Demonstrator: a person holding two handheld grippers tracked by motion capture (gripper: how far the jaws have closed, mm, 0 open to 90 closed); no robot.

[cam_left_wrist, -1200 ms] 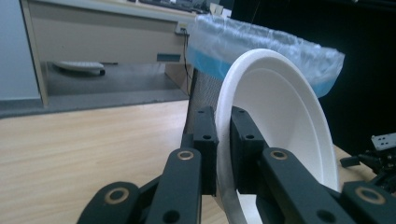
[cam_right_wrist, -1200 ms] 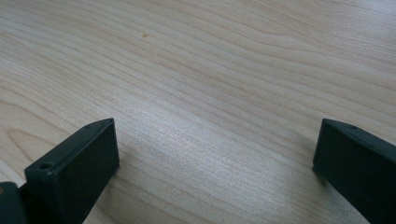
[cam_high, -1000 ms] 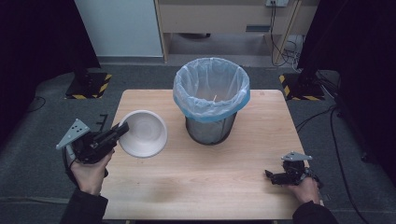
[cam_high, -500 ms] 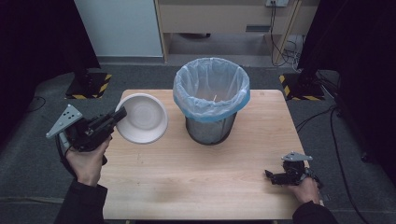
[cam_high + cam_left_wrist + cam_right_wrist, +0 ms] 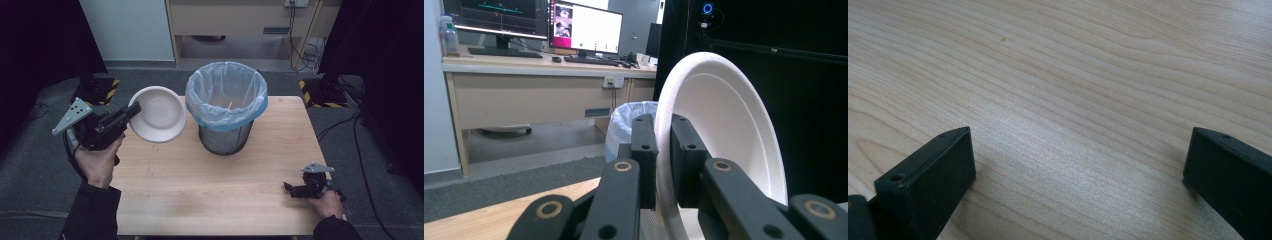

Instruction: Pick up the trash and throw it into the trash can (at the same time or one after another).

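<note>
The room is dim, grey carpet around a pale wooden counter (image 5: 215,185) that carries everything I'm working with. Largest on it is the wire bin (image 5: 226,107) with its blue-white liner, mouth open upward, standing to the right of my left hand-held gripper (image 5: 131,111) and a little beyond it. That hand-held gripper is clenched on the rim of the white bowl (image 5: 159,120), which it holds clear of the counter, tilted on edge, its far rim just beside the bin's. My left hand is plainly the nearer one. My right hand-held gripper (image 5: 292,189) rests released on the counter, well apart from the bin, nothing between its jaws.
</note>
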